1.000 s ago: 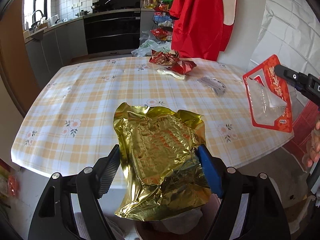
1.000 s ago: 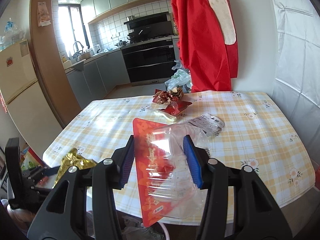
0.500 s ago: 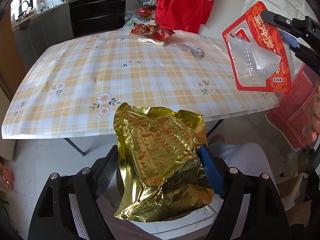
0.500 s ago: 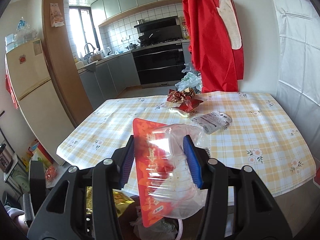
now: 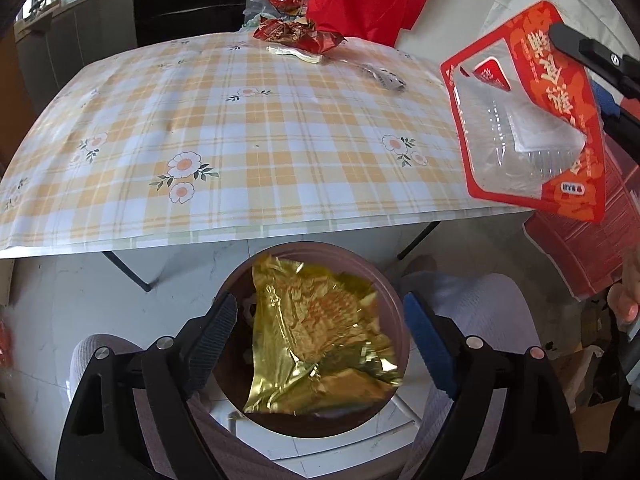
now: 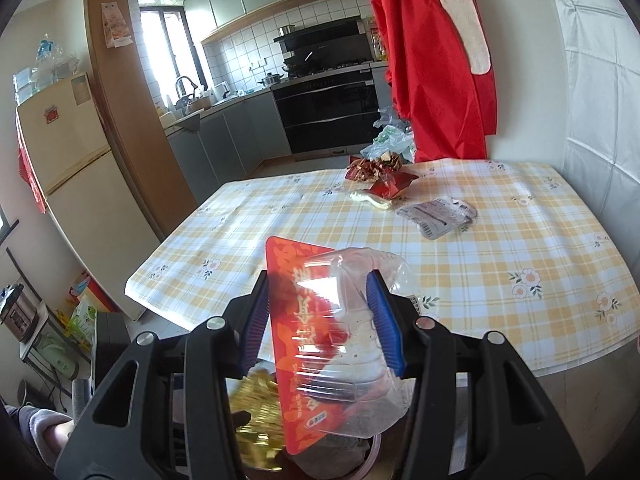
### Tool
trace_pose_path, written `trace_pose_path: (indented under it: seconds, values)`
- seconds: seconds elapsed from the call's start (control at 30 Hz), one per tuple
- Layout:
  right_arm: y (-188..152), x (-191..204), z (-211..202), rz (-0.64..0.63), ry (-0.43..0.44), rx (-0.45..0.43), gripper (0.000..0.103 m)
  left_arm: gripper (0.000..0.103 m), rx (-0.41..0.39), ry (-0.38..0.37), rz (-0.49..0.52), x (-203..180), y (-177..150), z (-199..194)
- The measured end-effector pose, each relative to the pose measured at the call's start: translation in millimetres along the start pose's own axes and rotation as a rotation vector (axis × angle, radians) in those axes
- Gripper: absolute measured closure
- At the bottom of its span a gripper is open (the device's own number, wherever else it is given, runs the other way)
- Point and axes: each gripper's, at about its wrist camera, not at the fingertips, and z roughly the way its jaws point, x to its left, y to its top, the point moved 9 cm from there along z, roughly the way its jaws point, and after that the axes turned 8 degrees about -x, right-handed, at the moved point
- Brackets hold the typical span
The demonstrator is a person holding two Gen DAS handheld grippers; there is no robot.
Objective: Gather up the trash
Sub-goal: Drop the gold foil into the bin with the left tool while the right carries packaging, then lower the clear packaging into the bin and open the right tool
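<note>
The left gripper (image 5: 320,344) hangs right over the round brown trash bin (image 5: 394,300) w/ its fingers spread wide, so the crinkly gold foil bag (image 5: 320,336) lies loose in the bin's mouth, touching neither finger. The right gripper (image 6: 320,320) pinches a red card pack w/ a clear plastic shell (image 6: 340,344), held up at abt 2 o'clock from the bin, prob. waiting its turn. More trash sits at 12 o'clock on the yellow checked tablecloth (image 5: 240,120): red crumpled wrappers (image 5: 296,34) & a small grey printed packet (image 6: 438,216).
</note>
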Motion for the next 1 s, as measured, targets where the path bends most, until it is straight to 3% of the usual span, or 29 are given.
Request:
trace_pose_path:
  seconds: [0.23, 0.63, 1.0]
  values:
    - [-20, 8, 15, 0.005, 0.021, 0.051, 0.053, 0.018, -0.088, 0.053, -0.101, 32, 18, -16]
    - [-65, 43, 31, -0.029, 0.089, 0.170, 0.053, 0.017, -0.259, 0.266, -0.252, 104, 34, -63]
    - [-102, 63, 44, -0.025, 0.129, 0.298, 0.049, 0.015, -0.297, 0.298, -0.298, 119, 31, -79]
